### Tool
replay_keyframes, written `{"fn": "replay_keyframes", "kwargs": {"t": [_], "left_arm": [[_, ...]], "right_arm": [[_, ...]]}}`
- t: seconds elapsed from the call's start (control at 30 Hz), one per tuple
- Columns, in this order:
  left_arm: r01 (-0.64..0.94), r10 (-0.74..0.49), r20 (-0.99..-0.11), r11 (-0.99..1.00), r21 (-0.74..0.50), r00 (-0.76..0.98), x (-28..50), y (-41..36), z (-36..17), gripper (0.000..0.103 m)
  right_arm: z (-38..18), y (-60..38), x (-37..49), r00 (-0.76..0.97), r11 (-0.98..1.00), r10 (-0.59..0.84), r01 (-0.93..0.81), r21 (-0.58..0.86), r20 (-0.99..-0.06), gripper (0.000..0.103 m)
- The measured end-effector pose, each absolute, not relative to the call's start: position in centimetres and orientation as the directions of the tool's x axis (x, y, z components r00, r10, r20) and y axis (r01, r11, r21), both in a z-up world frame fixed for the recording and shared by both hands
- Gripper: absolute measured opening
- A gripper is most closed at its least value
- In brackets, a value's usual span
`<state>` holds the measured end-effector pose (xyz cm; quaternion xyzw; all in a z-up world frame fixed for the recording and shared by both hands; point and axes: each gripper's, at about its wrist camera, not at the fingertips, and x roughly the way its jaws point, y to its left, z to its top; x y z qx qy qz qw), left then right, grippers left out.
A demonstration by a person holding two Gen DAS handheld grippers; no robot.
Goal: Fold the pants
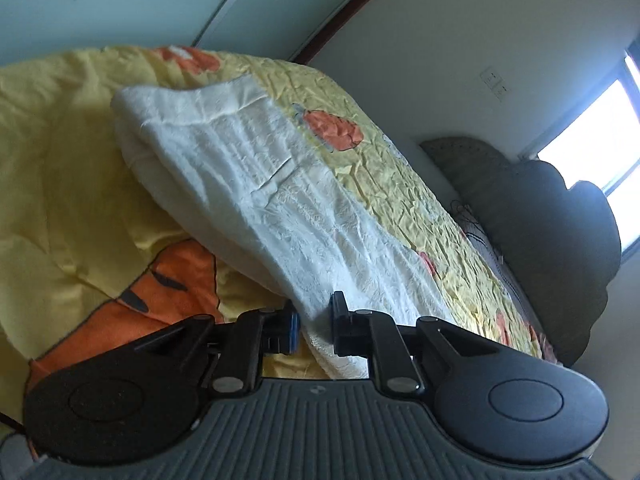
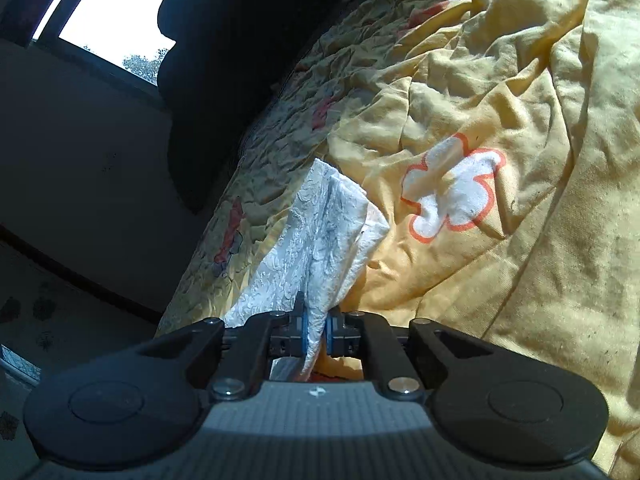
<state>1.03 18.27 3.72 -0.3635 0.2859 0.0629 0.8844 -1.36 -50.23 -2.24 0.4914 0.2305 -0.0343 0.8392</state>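
Observation:
The white textured pants lie stretched across a yellow bed cover, rising from my left gripper toward the far upper left. My left gripper is shut on one end of the pants, with cloth pinched between its jaws. In the right wrist view the pants hang as a narrow bunched strip that runs up from my right gripper. My right gripper is shut on that end, the blue pads pressing the cloth from both sides.
The bed is covered by a crumpled yellow quilt with orange and white prints. A dark scalloped headboard stands at the bed's end below a bright window. A wall socket is on the white wall.

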Motion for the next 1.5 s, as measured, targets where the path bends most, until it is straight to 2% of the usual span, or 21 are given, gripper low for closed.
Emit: {"fn": "replay_keyframes", "kwargs": {"t": [0.07, 0.13, 0.3, 0.33, 0.4, 0.47, 0.53, 0.6, 0.63, 0.67, 0.83, 0.9, 1.07, 1.1, 1.17, 1.2, 1.27, 1.33, 1.37, 1.43, 1.5], "left_arm": [[-0.307, -0.125, -0.576, 0.745, -0.593, 0.808, 1.5, 18.7, 2.9, 0.015], [-0.357, -0.137, -0.637, 0.730, -0.582, 0.759, 1.9, 18.9, 0.8, 0.015], [-0.306, -0.169, -0.593, 0.728, -0.614, 0.787, 1.6, 19.4, 0.5, 0.017], [-0.309, -0.174, -0.589, 0.716, -0.626, 0.790, 1.4, 19.9, 0.5, 0.035], [-0.340, -0.130, -0.559, 0.675, -0.655, 0.819, 0.7, 21.5, 0.9, 0.036], [-0.383, -0.063, -0.536, 0.630, -0.676, 0.842, 0.2, 23.6, 1.2, 0.049], [-0.426, -0.005, -0.541, 0.609, -0.669, 0.841, 0.3, 25.4, 1.4, 0.052], [-0.446, 0.027, -0.559, 0.636, -0.630, 0.829, 1.2, 26.4, 1.2, 0.048], [-0.456, 0.049, -0.573, 0.663, -0.594, 0.818, 1.6, 26.6, 1.3, 0.020], [-0.462, 0.085, -0.580, 0.700, -0.544, 0.810, 1.9, 26.6, 1.5, 0.016], [-0.430, 0.182, -0.519, 0.804, -0.411, 0.835, 0.9, 25.1, 4.1, 0.013], [-0.457, 0.170, -0.595, 0.808, -0.373, 0.786, 1.7, 25.7, 2.3, 0.013], [-0.450, 0.177, -0.598, 0.824, -0.345, 0.782, 1.5, 25.5, 1.9, 0.014], [-0.438, 0.163, -0.598, 0.829, -0.348, 0.785, 1.3, 25.7, 2.0, 0.014], [-0.423, 0.134, -0.613, 0.834, -0.355, 0.779, 0.6, 26.2, 2.7, 0.038], [-0.434, 0.151, -0.610, 0.830, -0.349, 0.778, -0.1, 26.3, 3.2, 0.043], [-0.459, 0.219, -0.568, 0.829, -0.321, 0.793, -1.7, 26.1, 4.2, 0.058], [-0.459, 0.266, -0.514, 0.838, -0.295, 0.816, -3.2, 25.2, 5.4, 0.065], [-0.438, 0.273, -0.477, 0.855, -0.278, 0.836, -3.8, 24.4, 6.1, 0.066], [-0.362, 0.236, -0.422, 0.899, -0.248, 0.875, -3.9, 22.0, 7.0, 0.069], [-0.243, 0.147, -0.376, 0.944, -0.223, 0.915, -2.8, 18.9, 7.1, 0.072]], "right_arm": [[-4.6, -51.1, -1.2, 0.852, 0.495, 0.190, 0.347, 0.797, -0.489, 0.007], [-5.7, -51.4, -1.8, 0.872, 0.454, 0.199, 0.322, 0.831, -0.447, 0.004], [-5.4, -51.2, -1.7, 0.871, 0.447, 0.196, 0.329, 0.832, -0.450, 0.007], [-5.5, -51.3, -1.7, 0.871, 0.443, 0.200, 0.328, 0.835, -0.448, 0.007], [-5.7, -51.4, -1.8, 0.875, 0.427, 0.206, 0.322, 0.845, -0.437, 0.007], [-5.7, -51.4, -2.0, 0.880, 0.422, 0.207, 0.315, 0.850, -0.428, 0.007], [-5.7, -51.3, -2.1, 0.881, 0.418, 0.205, 0.315, 0.852, -0.426, 0.007], [-5.7, -51.3, -2.1, 0.881, 0.415, 0.204, 0.318, 0.853, -0.428, 0.007], [-5.6, -51.3, -2.1, 0.880, 0.411, 0.205, 0.321, 0.854, -0.429, 0.007], [-5.7, -51.3, -2.1, 0.878, 0.405, 0.208, 0.323, 0.855, -0.431, 0.007], [-5.4, -51.2, -1.9, 0.865, 0.419, 0.212, 0.340, 0.842, -0.455, 0.006], [-5.5, -51.2, -1.7, 0.865, 0.423, 0.216, 0.335, 0.842, -0.453, 0.006], [-5.5, -51.3, -1.5, 0.867, 0.423, 0.219, 0.329, 0.844, -0.448, 0.007], [-5.4, -51.3, -1.5, 0.866, 0.418, 0.221, 0.331, 0.846, -0.448, 0.009], [-4.6, -51.6, -2.3, 0.858, 0.409, 0.191, 0.372, 0.833, -0.477, 0.013], [-3.8, -51.8, -3.2, 0.862, 0.418, 0.133, 0.398, 0.817, -0.489, 0.019], [-1.9, -52.5, -5.5, 0.887, 0.431, -0.020, 0.424, 0.796, -0.462, 0.034], [0.4, -52.9, -7.7, 0.906, 0.436, -0.183, 0.423, 0.795, -0.382, 0.067], [1.5, -52.7, -7.8, 0.919, 0.463, -0.198, 0.395, 0.794, -0.342, 0.070], [4.1, -51.3, -5.5, 0.946, 0.570, -0.100, 0.309, 0.762, -0.309, 0.071], [6.6, -46.6, -0.1, 0.933, 0.715, 0.112, 0.163, 0.680, -0.342, 0.071]]}}
